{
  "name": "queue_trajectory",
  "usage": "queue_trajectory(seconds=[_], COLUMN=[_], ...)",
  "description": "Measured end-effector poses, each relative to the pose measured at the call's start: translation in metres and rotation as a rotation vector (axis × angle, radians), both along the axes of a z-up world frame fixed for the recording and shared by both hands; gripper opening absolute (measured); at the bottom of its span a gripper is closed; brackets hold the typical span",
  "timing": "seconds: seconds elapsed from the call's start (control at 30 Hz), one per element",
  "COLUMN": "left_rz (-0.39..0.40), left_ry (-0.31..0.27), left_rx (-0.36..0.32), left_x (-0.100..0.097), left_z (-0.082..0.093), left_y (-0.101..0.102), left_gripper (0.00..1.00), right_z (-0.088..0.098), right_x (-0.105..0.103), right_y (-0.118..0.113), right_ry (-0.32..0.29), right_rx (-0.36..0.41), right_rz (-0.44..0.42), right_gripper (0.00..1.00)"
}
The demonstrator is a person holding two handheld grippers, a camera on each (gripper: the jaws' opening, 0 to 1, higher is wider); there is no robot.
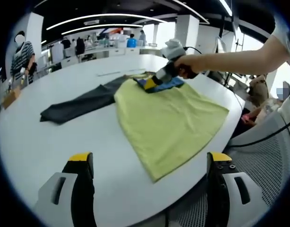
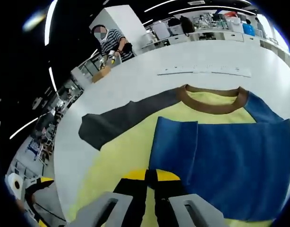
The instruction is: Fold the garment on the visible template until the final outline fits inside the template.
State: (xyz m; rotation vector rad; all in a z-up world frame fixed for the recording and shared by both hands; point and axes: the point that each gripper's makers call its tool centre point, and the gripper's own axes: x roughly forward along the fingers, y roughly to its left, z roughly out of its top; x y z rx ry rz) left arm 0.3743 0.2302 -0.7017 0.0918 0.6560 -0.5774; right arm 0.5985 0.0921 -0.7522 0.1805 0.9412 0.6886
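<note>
The shirt lies flat on the white bench, out in the middle. Its body is yellow-green, and one dark grey sleeve sticks out to the side, flat on the bench. In the right gripper view the shirt shows a brown neck band, and a blue sleeve is folded over onto the yellow part. The grey sleeve reaches away toward the bench edge. The right tool is down at the blue fold, and its yellow tips sit tight together. It looks like they pinch the cloth there, but the tips hide the spot, so I cannot be sure. In the left gripper view the right tool is at the far end of the shirt, on the blue part, with a hand around it. The left tool hangs above the near bench edge, its two jaws wide apart with nothing between them. A long pale strip lies on the bench past the neck band. A person in a striped top stands at the far side of the bench.
</note>
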Motion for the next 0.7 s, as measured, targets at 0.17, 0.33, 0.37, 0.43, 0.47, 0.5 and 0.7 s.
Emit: queue_trajectory(seconds=[0.17,0.33,0.37,0.43,0.47,0.5,0.7], left_rz=[0.009,0.003,0.002,-0.001,-0.003,-0.006,-0.004], left_ry=[0.002,-0.004,-0.005,-0.007,-0.007,-0.007,-0.011], left_rx=[-0.005,0.0,0.0,0.003,0.005,0.006,0.006], left_x=[0.0,0.0,0.0,0.001,0.001,0.001,0.001], left_z=[0.001,0.003,0.003,0.004,0.004,0.004,0.006], left_y=[0.001,0.001,0.001,0.001,0.0,0.0,0.001], left_gripper=[0.96,0.96,0.97,0.97,0.97,0.97,0.96], right_z=[0.005,0.014,0.014,0.016,0.015,0.013,0.006], right_x=[-0.001,0.007,0.007,0.011,0.013,0.012,0.008], right_y=[-0.002,-0.023,-0.025,-0.033,-0.035,-0.036,-0.036], right_ry=[0.0,-0.118,-0.123,-0.151,-0.155,-0.153,-0.123], right_rx=[0.021,-0.067,-0.074,-0.104,-0.113,-0.118,-0.121], right_rz=[-0.002,-0.017,-0.021,-0.044,-0.046,-0.047,-0.078], right_gripper=[0.04,0.14,0.19,0.25,0.29,0.31,0.26])
